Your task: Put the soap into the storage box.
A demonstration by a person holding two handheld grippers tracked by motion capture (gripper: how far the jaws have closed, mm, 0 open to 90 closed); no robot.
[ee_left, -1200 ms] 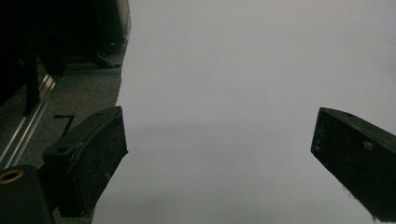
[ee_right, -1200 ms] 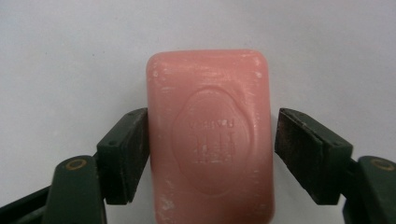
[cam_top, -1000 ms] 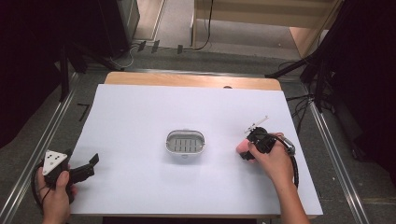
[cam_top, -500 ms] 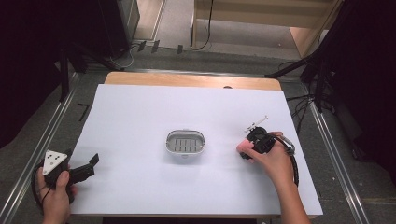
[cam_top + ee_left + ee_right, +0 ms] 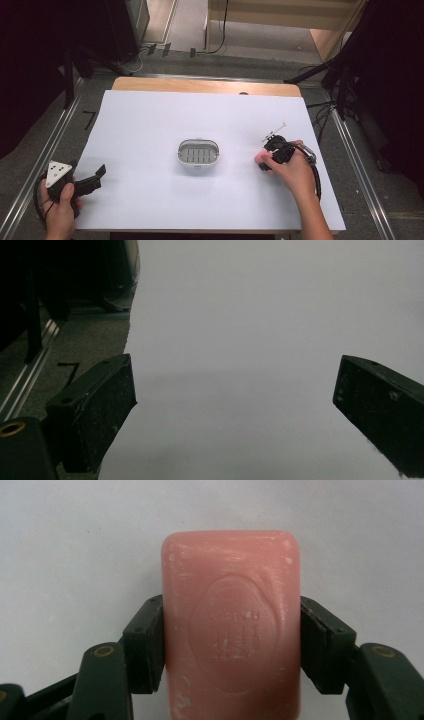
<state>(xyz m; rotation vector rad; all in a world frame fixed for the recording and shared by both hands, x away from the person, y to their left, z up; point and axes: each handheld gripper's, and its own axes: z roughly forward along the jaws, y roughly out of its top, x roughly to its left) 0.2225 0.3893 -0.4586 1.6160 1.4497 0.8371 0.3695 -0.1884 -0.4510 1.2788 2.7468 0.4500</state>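
A pink bar of soap point(image 5: 232, 625) with an embossed oval stamp lies on the white table sheet, and my right gripper point(image 5: 231, 645) is shut on its two long sides. From above, the soap point(image 5: 259, 158) peeks out at the left of the right gripper point(image 5: 270, 160), to the right of a grey oval soap dish point(image 5: 198, 153) with a slotted floor at the table's middle. My left gripper point(image 5: 92, 179) rests near the front left corner, its jaws wide apart over bare sheet with nothing between them; its fingers point(image 5: 97, 407) frame plain white.
The white sheet point(image 5: 150, 125) covers most of a wooden table point(image 5: 200, 86). Metal rails point(image 5: 35, 175) run along both sides of the table. Cables and dark stands sit on the floor beyond the far edge. Between the dish and each gripper is bare sheet.
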